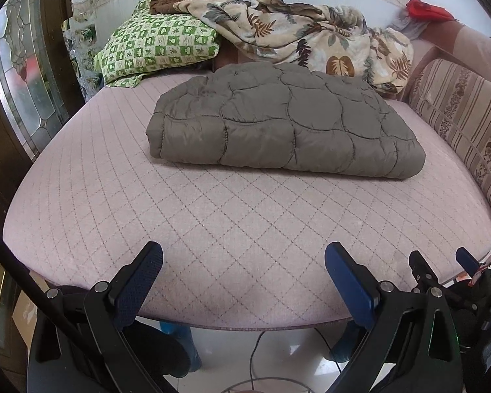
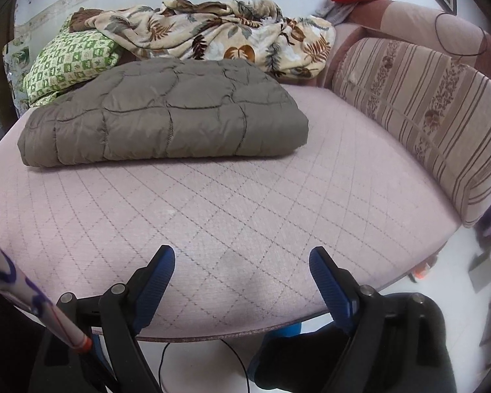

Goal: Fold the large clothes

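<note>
Quilted grey-brown jacket [image 1: 284, 121]: folded into a flat rectangular bundle, lying mid-bed on pink quilted mattress [image 1: 212, 229], just in front of leaf-print blanket [image 1: 304, 36] and green checked pillow [image 1: 157, 49]. Left gripper [image 1: 244, 262]: fingers wide, holding nothing, over the near mattress edge. Right gripper [image 2: 242, 262]: likewise.

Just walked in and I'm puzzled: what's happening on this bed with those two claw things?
A person is folding big clothes using a handheld claw in each hand. The grey quilted coat already lies folded in a neat bundle on the pink mattress. The left claw and right claw are both open and empty, held near the mattress's front edge, apart from the coat.
</note>
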A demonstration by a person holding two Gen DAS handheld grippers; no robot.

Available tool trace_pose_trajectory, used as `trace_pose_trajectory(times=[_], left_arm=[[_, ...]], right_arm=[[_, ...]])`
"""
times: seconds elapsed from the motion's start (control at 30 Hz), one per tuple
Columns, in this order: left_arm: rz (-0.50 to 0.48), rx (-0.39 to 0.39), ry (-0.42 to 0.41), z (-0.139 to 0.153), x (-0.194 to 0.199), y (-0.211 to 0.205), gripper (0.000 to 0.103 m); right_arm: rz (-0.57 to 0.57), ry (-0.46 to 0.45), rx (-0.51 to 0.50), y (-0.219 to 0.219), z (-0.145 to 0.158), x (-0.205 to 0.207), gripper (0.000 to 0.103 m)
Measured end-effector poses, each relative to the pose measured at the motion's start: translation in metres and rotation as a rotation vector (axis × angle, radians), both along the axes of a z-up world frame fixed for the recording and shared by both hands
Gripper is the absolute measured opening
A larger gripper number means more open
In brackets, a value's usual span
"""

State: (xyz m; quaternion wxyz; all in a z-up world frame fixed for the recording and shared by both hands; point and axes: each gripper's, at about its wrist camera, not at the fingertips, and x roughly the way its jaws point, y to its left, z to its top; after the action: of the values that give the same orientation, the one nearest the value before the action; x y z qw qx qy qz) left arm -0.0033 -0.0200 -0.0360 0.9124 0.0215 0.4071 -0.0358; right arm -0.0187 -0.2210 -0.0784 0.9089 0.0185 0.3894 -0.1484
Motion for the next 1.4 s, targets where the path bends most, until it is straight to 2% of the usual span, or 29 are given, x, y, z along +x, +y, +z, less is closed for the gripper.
trace_pose_trajectory(times=[0.5, 0.83, 1.13, 1.4], left_arm=[[0.002, -0.029, -0.002, 0.003, -0.018, 0.010, 0.099], [0.016, -0.016, 0.008, -0.001, -0.021, 0.010, 0.099], [0.024, 0.017, -0.001, -0.005, -0.020, 0.005, 0.099], [0.019, 0.037, 0.022, -0.013, -0.017, 0.001, 0.099]], right_arm=[[0.006, -0.012, -0.064, 0.016, 0.015, -0.012, 0.089], [0.018, -0.004, -0.090, 0.024, 0.015, -0.014, 0.091], [0.019, 0.016, -0.068, 0.022, 0.010, -0.012, 0.091], [0.015, 0.023, -0.061, 0.019, 0.006, -0.009, 0.091]])
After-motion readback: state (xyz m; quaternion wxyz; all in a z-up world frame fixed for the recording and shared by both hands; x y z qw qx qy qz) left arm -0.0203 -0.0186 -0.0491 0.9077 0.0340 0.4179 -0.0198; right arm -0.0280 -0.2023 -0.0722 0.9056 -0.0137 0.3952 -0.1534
